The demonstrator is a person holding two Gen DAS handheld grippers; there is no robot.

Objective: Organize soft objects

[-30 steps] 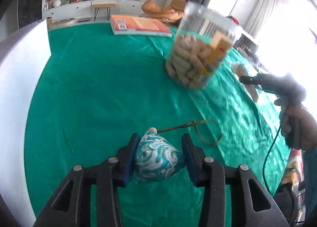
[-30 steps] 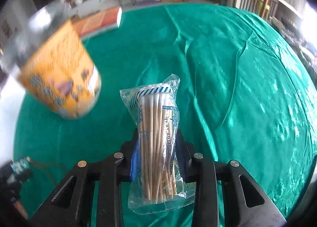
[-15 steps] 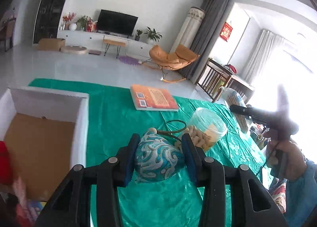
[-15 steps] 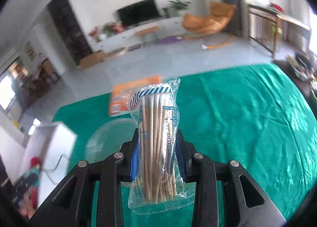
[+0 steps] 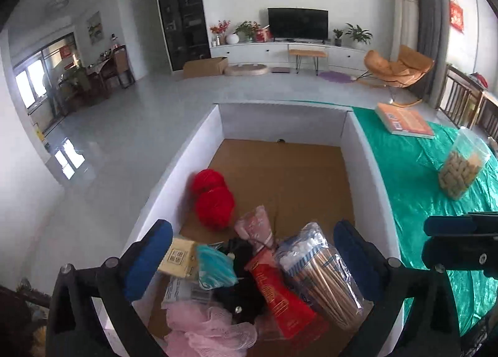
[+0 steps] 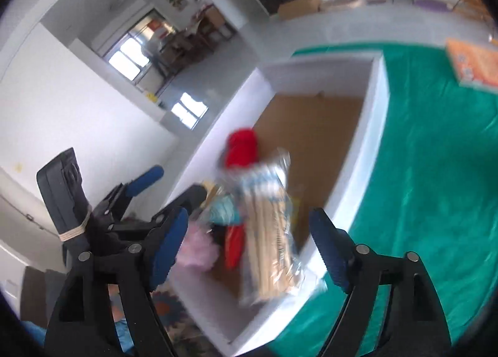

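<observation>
My left gripper [image 5: 252, 260] hangs over the white box [image 5: 361, 151], its jaws opening wide with nothing pressed between them. Below it the teal patterned pouch [image 5: 214, 270] lies loose in the box among red yarn balls [image 5: 211, 201], a red packet [image 5: 280, 291] and pink mesh [image 5: 211, 332]. The bag of cotton swabs [image 5: 320, 276] rests beside them. In the right wrist view the swab bag [image 6: 267, 232] is blurred between the opening jaws of my right gripper [image 6: 249, 248], free of both pads, over the box's near wall [image 6: 370, 139].
The box stands at the left end of the green tablecloth [image 5: 420, 201], with bare floor beyond its left wall. A clear jar of biscuits [image 5: 460, 170] and an orange book [image 5: 404, 122] sit on the cloth to the right. The box's far half shows bare cardboard.
Both grippers swung from over the table to above the box. Each opened: the left let go of the teal pouch, the right let go of the swab bag.
</observation>
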